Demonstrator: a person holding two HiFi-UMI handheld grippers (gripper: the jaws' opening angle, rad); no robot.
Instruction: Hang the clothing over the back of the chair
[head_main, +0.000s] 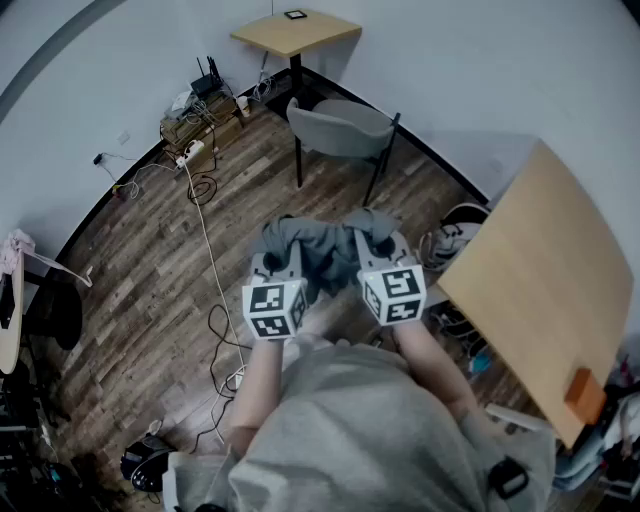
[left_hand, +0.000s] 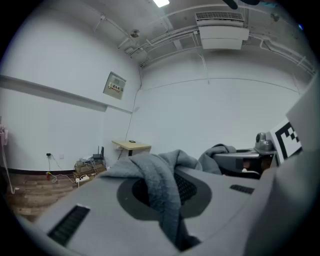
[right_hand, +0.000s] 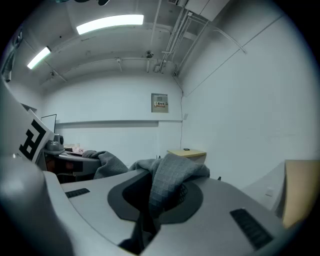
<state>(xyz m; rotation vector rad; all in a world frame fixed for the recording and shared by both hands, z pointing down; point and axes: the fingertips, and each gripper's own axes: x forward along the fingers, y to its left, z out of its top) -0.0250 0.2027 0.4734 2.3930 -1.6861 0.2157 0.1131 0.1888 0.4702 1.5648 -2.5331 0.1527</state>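
Note:
A grey garment (head_main: 322, 245) hangs bunched between my two grippers, held up in front of the person. My left gripper (head_main: 276, 258) is shut on one part of the grey cloth (left_hand: 160, 185), which spills out over its jaws. My right gripper (head_main: 378, 243) is shut on another part of the cloth (right_hand: 167, 182). The grey chair (head_main: 342, 130) stands further off on the wooden floor, its back turned toward me, apart from the garment. In each gripper view the other gripper shows at the side with cloth on it.
A wooden table (head_main: 545, 290) stands close on the right. A small wooden desk (head_main: 295, 32) is against the far wall behind the chair. Cables and a power strip (head_main: 190, 155) lie on the floor at the left, with a white cord (head_main: 212, 280) running toward me.

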